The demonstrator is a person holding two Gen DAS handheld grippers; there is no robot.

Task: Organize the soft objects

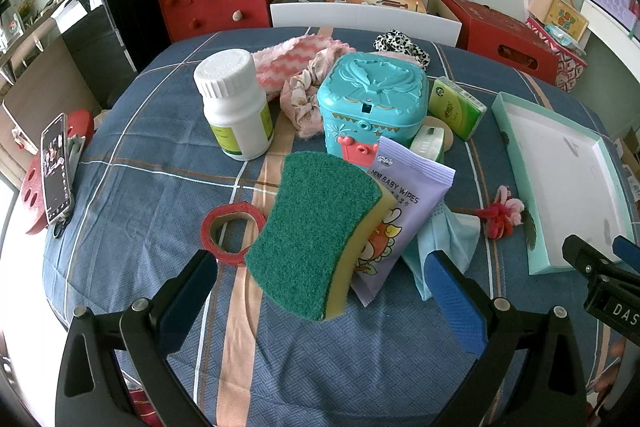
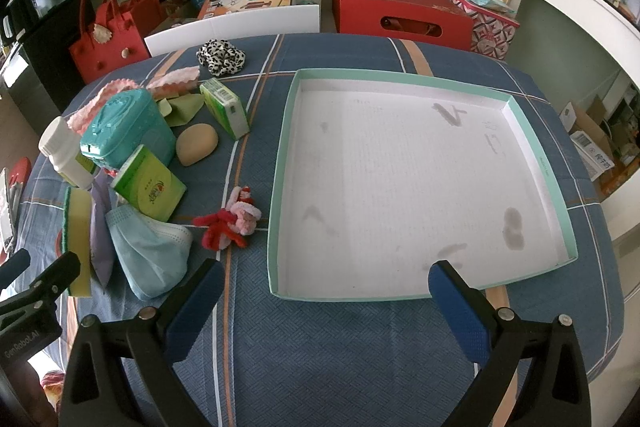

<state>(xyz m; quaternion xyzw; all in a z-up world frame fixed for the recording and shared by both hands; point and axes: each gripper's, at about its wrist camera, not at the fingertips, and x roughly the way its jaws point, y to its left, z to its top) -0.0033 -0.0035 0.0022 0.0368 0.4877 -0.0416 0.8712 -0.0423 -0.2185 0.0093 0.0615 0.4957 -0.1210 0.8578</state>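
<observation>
A green and yellow sponge (image 1: 320, 235) leans tilted against a purple baby wipes pack (image 1: 408, 195). My left gripper (image 1: 320, 291) is open, its blue pads wide on either side of the sponge's near end, not touching it. In the right wrist view the sponge (image 2: 78, 239) stands on edge just past the left gripper (image 2: 38, 263). My right gripper (image 2: 326, 291) is open and holds nothing, at the near rim of the teal tray (image 2: 536, 147). Between the two lie a blue face mask (image 2: 152, 259) and a red and pink chenille flower (image 2: 232, 223).
A teal box (image 1: 372, 99), white bottle (image 1: 236, 103), green tissue packs (image 2: 150, 187), beige puff (image 2: 197, 149), pink cloth (image 1: 296, 59) and leopard scrunchie (image 2: 222, 57) crowd the table's left half. A red tape ring (image 1: 228, 231) and phone (image 1: 56, 167) lie further left.
</observation>
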